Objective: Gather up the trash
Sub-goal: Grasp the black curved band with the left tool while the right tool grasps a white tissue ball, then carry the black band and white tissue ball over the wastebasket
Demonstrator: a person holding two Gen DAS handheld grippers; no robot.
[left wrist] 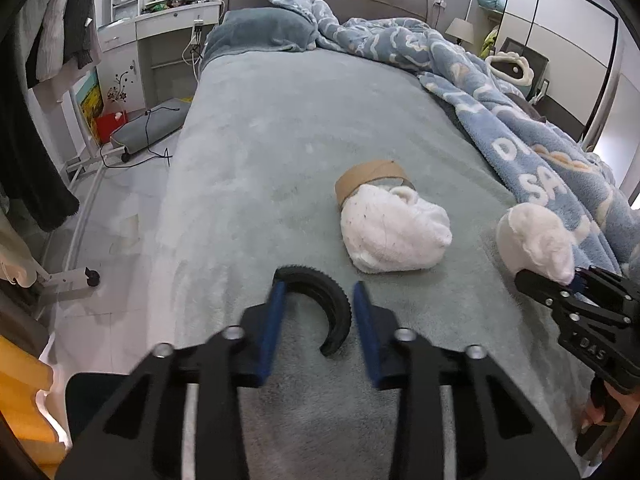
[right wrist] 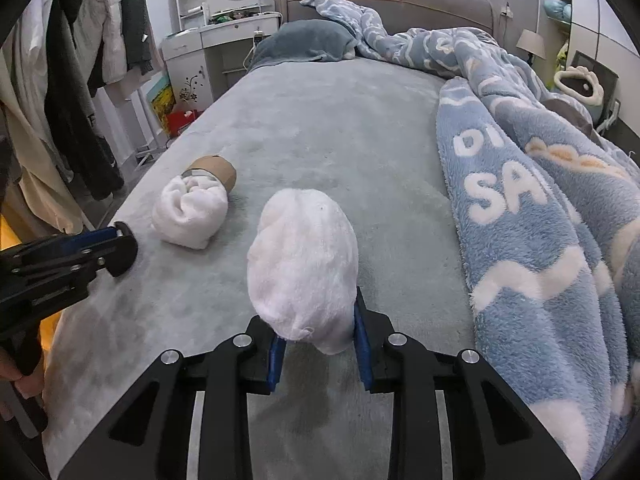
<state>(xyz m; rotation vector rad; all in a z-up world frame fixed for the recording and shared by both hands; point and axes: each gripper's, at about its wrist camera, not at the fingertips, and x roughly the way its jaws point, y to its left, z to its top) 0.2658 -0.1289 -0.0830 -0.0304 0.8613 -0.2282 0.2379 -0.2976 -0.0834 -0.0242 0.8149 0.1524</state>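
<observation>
Right jaws: the right gripper [right wrist: 319, 344] is closed on the near end of a white fluffy wad [right wrist: 304, 264], pads pressing both sides.
Wad axis: it runs away from the jaws, up the grey bed cover [right wrist: 320, 128].
Left jaws: the left gripper [left wrist: 318, 330] is partly closed around a black ridged half-ring [left wrist: 320, 300]; one pad touches, the other I cannot tell.
Remaining trash: a second white wad [left wrist: 394, 232] touching a cardboard ring [left wrist: 370, 178], ahead and a little right of the left jaws.
Nearer hand: the left, I judge.
Beside: the blue blanket [right wrist: 540, 220].

Black ring's [left wrist: 320, 304] left side behind claw pad [left wrist: 272, 332].
</observation>
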